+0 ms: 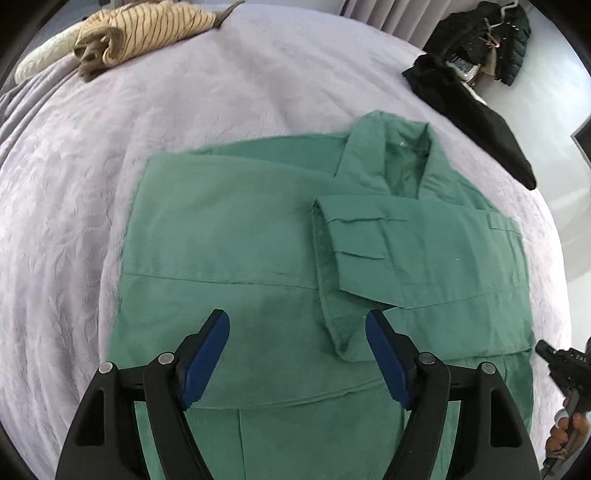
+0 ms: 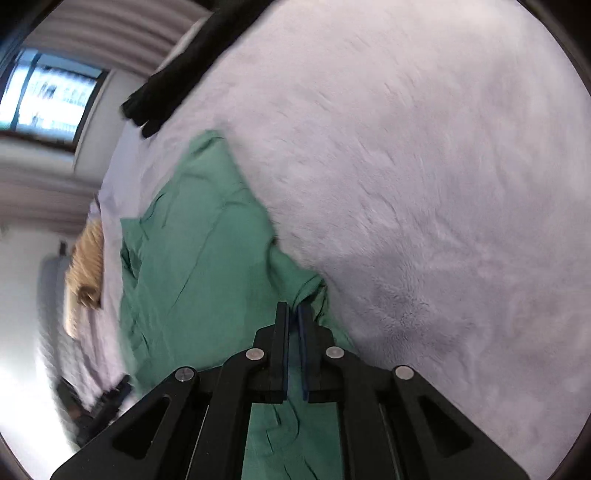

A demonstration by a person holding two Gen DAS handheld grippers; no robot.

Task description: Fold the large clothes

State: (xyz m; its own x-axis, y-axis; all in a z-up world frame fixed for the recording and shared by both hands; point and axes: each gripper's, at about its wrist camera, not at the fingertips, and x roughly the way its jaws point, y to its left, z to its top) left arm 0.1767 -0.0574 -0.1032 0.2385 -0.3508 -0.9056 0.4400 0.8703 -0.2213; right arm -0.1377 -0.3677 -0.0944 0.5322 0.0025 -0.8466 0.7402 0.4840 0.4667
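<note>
A large green collared shirt (image 1: 229,229) lies flat on the lilac bed cover (image 1: 74,184), collar at the far right, one sleeve folded across its chest. My left gripper (image 1: 297,325) hovers open and empty above the shirt's lower part. In the left wrist view the right gripper (image 1: 554,360) shows at the shirt's right edge, held by a hand. In the right wrist view my right gripper (image 2: 293,314) has its jaws almost closed, pinching a raised fold at the edge of the green shirt (image 2: 192,258).
A beige striped garment (image 1: 140,33) lies bunched at the far left of the bed. A pile of black clothes (image 1: 476,74) lies at the far right edge. A window (image 2: 48,99) shows beyond the bed in the right wrist view.
</note>
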